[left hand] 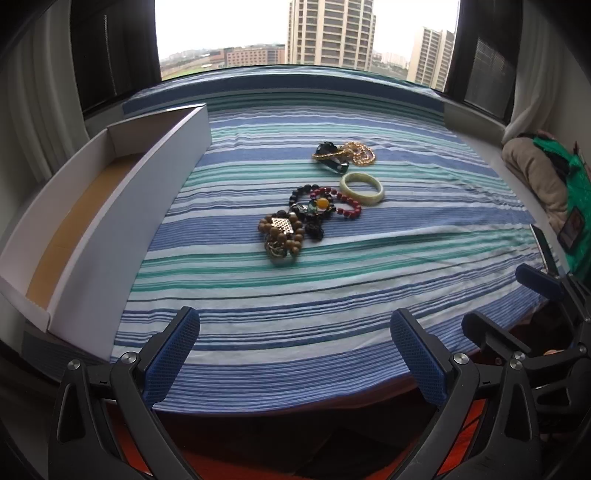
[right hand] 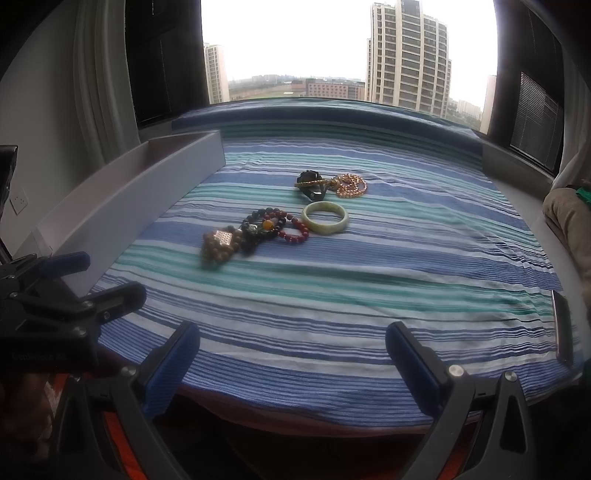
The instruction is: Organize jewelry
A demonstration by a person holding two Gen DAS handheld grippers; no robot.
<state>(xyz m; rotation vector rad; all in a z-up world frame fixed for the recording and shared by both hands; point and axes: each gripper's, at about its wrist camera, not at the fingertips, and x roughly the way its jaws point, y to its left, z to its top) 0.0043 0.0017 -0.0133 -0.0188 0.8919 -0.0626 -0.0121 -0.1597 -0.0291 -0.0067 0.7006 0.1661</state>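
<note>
Two tools poised at the near edge, jewelry heaped mid-cloth.

Nearest, the left tool (left hand: pixel 295 354) and the right tool (right hand: pixel 291 354) both hang with jaws spread wide and nothing between them — blue-padded fingers (left hand: pixel 173 354) over the blue, teal and white striped cloth (left hand: pixel 295 295). Further in lies the cluster: a brown wooden bead bracelet (left hand: pixel 280 234) with a gold mesh plate, tangled against dark beads and a red bead bracelet (left hand: pixel 345 203). Just beside that sits a pale green jade bangle (left hand: pixel 362 187), flat and apart from the gold chain pile (left hand: pixel 349 153) beyond it. Off to the left stands a long white cardboard box (left hand: pixel 122 210), open-topped, with the window (left hand: pixel 306 33) behind.
</note>
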